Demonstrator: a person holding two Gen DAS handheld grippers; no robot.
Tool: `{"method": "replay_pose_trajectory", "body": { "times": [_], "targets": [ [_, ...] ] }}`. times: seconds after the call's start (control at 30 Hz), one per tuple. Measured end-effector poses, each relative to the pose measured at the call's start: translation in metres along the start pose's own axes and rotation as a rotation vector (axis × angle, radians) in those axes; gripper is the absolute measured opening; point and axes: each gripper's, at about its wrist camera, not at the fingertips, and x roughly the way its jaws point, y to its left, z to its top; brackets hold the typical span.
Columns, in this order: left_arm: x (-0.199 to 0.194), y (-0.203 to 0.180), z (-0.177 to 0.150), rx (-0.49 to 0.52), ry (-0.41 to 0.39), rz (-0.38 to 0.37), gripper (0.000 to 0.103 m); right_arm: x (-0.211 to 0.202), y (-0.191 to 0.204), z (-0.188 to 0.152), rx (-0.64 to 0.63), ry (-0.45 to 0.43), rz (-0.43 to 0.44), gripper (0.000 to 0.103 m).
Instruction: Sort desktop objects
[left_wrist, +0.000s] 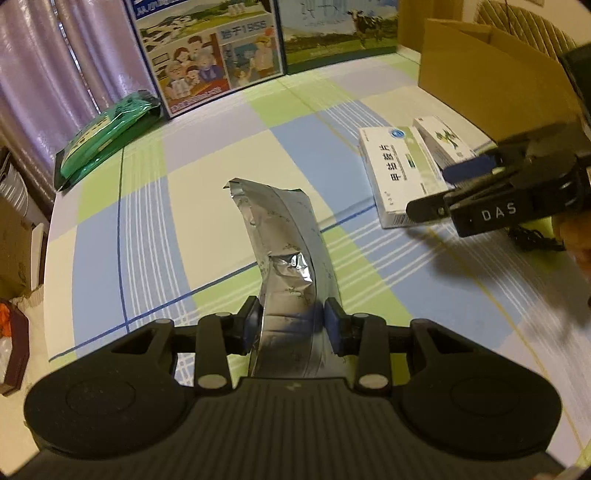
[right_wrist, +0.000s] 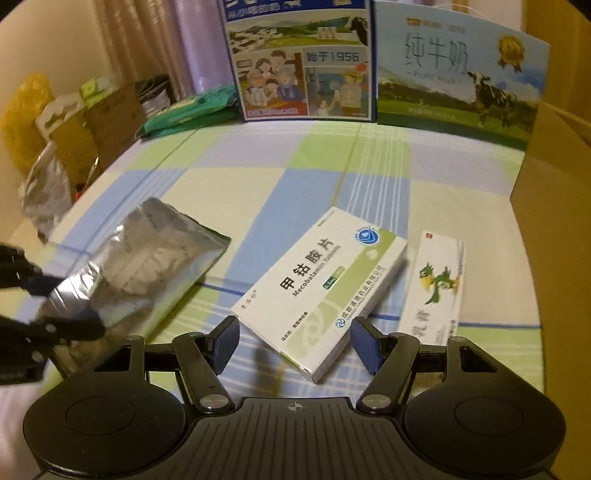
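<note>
Left tool (left_wrist: 291, 326) is clamped on one silver foil pouch (left_wrist: 284, 240), its two blue pads pressing the pouch's lower sides at the bottom centre of the left wrist view; the pouch rises from between the fingers towards the middle of the frame, bent and creased. In the right wrist view the same pouch sits at the left, tilted, with the left tool's dark fingers on its lower end at the left edge.

Right tool (right_wrist: 291, 341) is spread wide, pads apart, gripping nothing. One white and green tablet box (right_wrist: 321, 291) lies flat on the worktop (right_wrist: 295, 177) just ahead of it, the box's near corner reaching into the gap between the two pads without touching either. Just beside that, at lower right, lies one narrower white box with a green bird drawing (right_wrist: 437, 284). That makes two medicine boxes and one pouch.

Farther back, across the top of the frame, stand two milk cartons (right_wrist: 303, 62), with one green packet (right_wrist: 192, 110) at upper left and one brown cardboard box (right_wrist: 554, 192) along the right edge.
</note>
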Motion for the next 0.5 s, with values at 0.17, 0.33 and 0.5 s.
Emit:
{"method": "replay_pose_trajectory", "body": {
  "times": [0.17, 0.33, 0.5],
  "targets": [
    [0.004, 0.005, 0.006, -0.030, -0.007, -0.007, 0.034, 0.011, 0.006, 0.012, 0.072, -0.015, -0.032, 0.081],
    [0.002, 0.011, 0.004, -0.045, -0.024, -0.021, 0.041, 0.030, 0.011, 0.023, 0.125, -0.019, -0.101, 0.087],
    [0.004, 0.016, -0.003, -0.062, -0.024, -0.031, 0.052, 0.048, 0.018, 0.022, 0.096, 0.015, -0.170, 0.082]
  ]
}}
